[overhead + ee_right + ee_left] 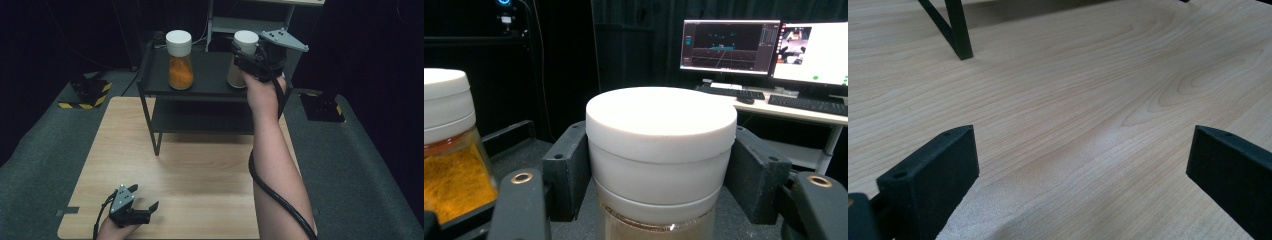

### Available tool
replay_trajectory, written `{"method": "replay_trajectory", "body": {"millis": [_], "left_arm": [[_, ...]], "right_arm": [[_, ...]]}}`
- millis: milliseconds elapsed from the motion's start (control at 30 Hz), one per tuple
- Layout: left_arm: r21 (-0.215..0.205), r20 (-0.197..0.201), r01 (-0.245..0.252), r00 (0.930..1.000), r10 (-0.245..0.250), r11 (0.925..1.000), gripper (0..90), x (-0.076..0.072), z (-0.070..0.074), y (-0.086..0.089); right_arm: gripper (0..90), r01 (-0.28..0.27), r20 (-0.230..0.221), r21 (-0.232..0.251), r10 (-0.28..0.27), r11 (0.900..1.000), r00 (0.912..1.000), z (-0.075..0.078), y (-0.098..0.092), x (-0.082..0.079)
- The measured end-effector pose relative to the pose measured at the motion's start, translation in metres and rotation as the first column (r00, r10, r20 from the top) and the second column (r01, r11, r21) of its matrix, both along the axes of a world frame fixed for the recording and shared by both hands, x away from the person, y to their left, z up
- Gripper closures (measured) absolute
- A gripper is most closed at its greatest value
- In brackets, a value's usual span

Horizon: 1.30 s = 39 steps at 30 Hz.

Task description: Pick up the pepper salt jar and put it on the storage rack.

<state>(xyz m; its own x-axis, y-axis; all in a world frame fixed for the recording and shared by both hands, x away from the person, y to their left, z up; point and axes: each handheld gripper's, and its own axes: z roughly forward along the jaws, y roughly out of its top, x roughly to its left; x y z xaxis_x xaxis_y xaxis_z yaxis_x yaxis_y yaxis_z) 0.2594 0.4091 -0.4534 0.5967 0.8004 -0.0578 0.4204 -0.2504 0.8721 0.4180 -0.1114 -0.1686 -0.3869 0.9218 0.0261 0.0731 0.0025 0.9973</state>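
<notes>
A jar with a white lid and pale contents [244,42] stands on the right of the black rack's top shelf [210,75]. My right gripper [247,57] is shut on this jar, one jaw pressing each side of its lid [661,145]. A second white-lidded jar of orange powder [180,60] stands at the left of the same shelf, and it appears at the left edge of the right gripper view [449,150]. Down at the front left of the wooden table [200,175], my left gripper [145,196] rests low and open, nothing but bare wood between its jaws [1083,155].
The rack has a lower shelf [200,117], and its front left leg [960,35] stands on the table. Black bases with yellow stripes [87,92] sit on the grey floor at both sides. Behind the rack is a desk with monitors [729,47] and keyboards.
</notes>
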Motion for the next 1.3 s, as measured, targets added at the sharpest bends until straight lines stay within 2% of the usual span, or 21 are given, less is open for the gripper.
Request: {"method": "replay_trajectory", "body": {"millis": [400, 967, 1033, 1133, 1300], "left_arm": [[0.002, 0.001, -0.001, 1.0000, 0.001, 1.0000, 0.4, -0.0002, 0.0001, -0.0003], [0.001, -0.001, 0.001, 1.0000, -0.001, 1.0000, 0.4, -0.0002, 0.0001, 0.0002], [-0.001, -0.001, 0.001, 1.0000, -0.001, 1.0000, 0.4, -0.0001, 0.0001, 0.0005], [0.000, -0.002, 0.002, 1.0000, -0.002, 1.0000, 0.4, 0.0000, 0.0001, 0.0004], [0.000, -0.001, 0.005, 1.0000, -0.005, 1.0000, 0.7, -0.0001, 0.0001, 0.0007]], "right_arm": [[33.6, -0.014, 0.018, -0.004, 0.014, 1.000, 0.9997, -0.0047, -0.0040, -0.0001], [33.1, -0.025, -0.007, -0.007, 0.025, 1.000, 0.9997, 0.0014, -0.0060, 0.0021], [29.9, -0.034, -0.010, -0.002, 0.034, 0.999, 0.9994, 0.0021, -0.0077, 0.0027], [19.8, -0.037, -0.018, 0.017, 0.037, 0.999, 0.9992, 0.0021, -0.0085, 0.0027], [2.6, -0.027, -0.010, 0.014, 0.027, 1.000, 0.9996, -0.0006, -0.0067, -0.0007]]}}
